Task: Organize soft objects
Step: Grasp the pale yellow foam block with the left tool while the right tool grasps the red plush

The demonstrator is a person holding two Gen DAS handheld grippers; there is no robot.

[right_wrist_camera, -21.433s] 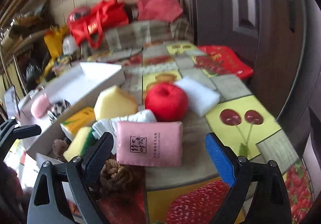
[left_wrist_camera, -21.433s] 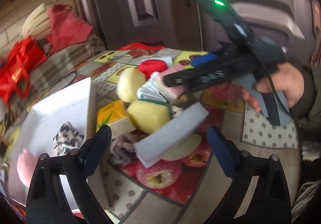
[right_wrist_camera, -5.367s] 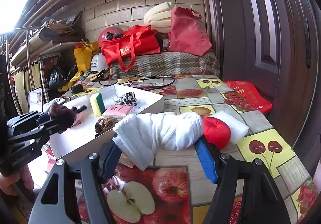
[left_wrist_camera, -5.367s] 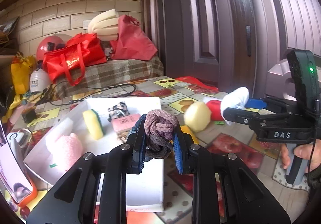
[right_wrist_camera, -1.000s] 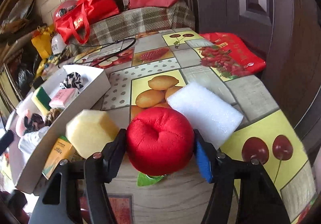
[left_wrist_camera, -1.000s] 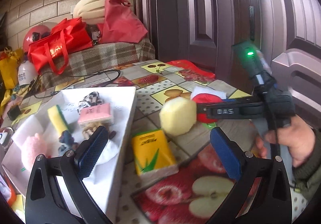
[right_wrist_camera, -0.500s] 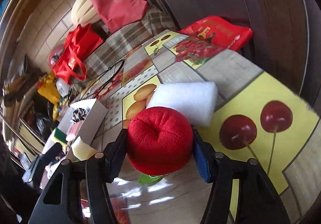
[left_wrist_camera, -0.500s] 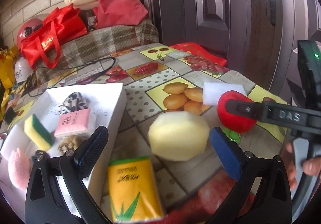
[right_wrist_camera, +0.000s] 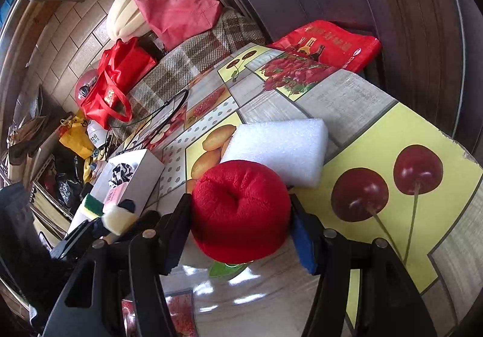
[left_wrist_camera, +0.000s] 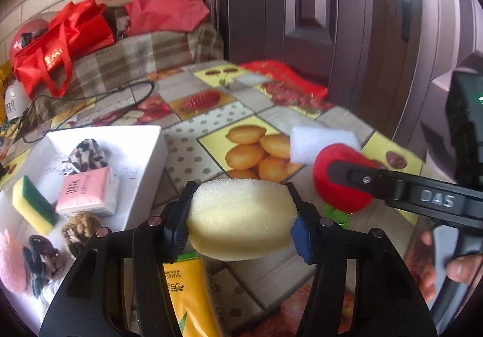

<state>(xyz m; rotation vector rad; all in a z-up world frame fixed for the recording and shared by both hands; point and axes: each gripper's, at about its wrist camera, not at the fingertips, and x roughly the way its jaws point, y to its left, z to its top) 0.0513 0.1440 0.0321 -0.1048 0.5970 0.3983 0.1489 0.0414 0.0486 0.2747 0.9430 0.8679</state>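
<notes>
Left gripper (left_wrist_camera: pixel 241 216) fingers (left_wrist_camera: pixel 178 222) just drawn in and now pressing both sides of a pale yellow sponge block (left_wrist_camera: pixel 241 217), held just above the fruit-print tabletop (left_wrist_camera: pixel 193 156). Right gripper (right_wrist_camera: pixel 240 227) fingers (right_wrist_camera: pixel 176 231) clamped on a red plush apple (right_wrist_camera: pixel 240 213), green leaf (right_wrist_camera: pixel 226 269) poking out beneath it against the tabletop. Just behind the red plush apple, touching it: a white foam block (right_wrist_camera: pixel 280 147) lying flat. Left of the sponge block: a white tray (left_wrist_camera: pixel 151 156) holding a pink tissue pack (left_wrist_camera: pixel 87 192), a yellow-and-green scouring sponge (left_wrist_camera: pixel 33 207), a black-and-white patterned scrunchie (left_wrist_camera: pixel 86 154), a brown knotted rope ball (left_wrist_camera: pixel 80 230), a dark scrunchie (left_wrist_camera: pixel 40 255) and a pink fluffy piece (left_wrist_camera: pixel 10 264). Directly under the sponge block, beside the tray wall: a yellow tissue pack (left_wrist_camera: pixel 187 291). Right of the sponge block, near it: the red plush apple in the other gripper's fingers, with part of a hand (left_wrist_camera: pixel 452 270) on the handle. Far side of the tabletop: a red printed bag (right_wrist_camera: pixel 329 44) lying flat and a black cable (left_wrist_camera: pixel 120 95). Beyond the edge: a plaid-covered surface (left_wrist_camera: pixel 135 53) stacked with red bags (left_wrist_camera: pixel 66 35).
</notes>
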